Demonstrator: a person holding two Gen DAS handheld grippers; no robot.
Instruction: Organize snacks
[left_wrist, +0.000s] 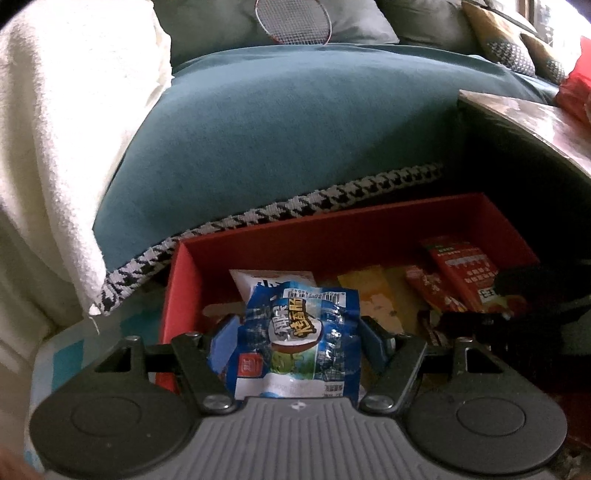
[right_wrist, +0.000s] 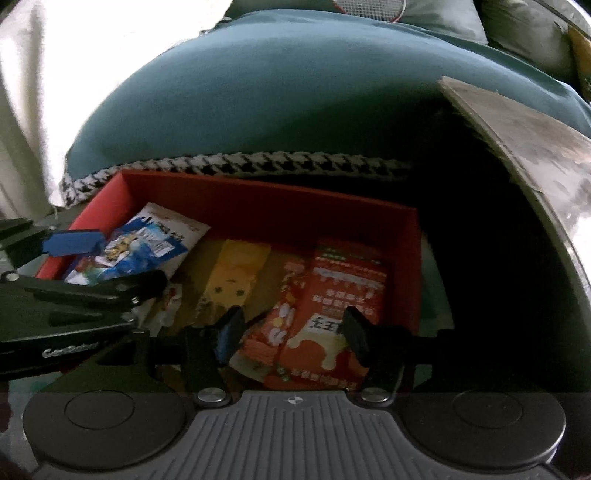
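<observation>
A red box (left_wrist: 258, 240) stands on the floor in front of a sofa and holds several snack packets. My left gripper (left_wrist: 297, 332) is shut on a blue snack bag (left_wrist: 299, 332) and holds it over the box's left end; the same bag shows in the right wrist view (right_wrist: 129, 254). My right gripper (right_wrist: 291, 332) is open over the box's right part, its fingers either side of an orange-red packet (right_wrist: 343, 280) that lies in the box. A yellow packet (right_wrist: 236, 273) and a white packet (right_wrist: 177, 229) lie in the box too.
A teal sofa cushion (left_wrist: 295, 122) with houndstooth trim rises behind the box. A white blanket (left_wrist: 55, 129) hangs at the left. A wooden table edge (left_wrist: 535, 122) juts over the right side. A badminton racket (left_wrist: 295, 22) lies on the sofa.
</observation>
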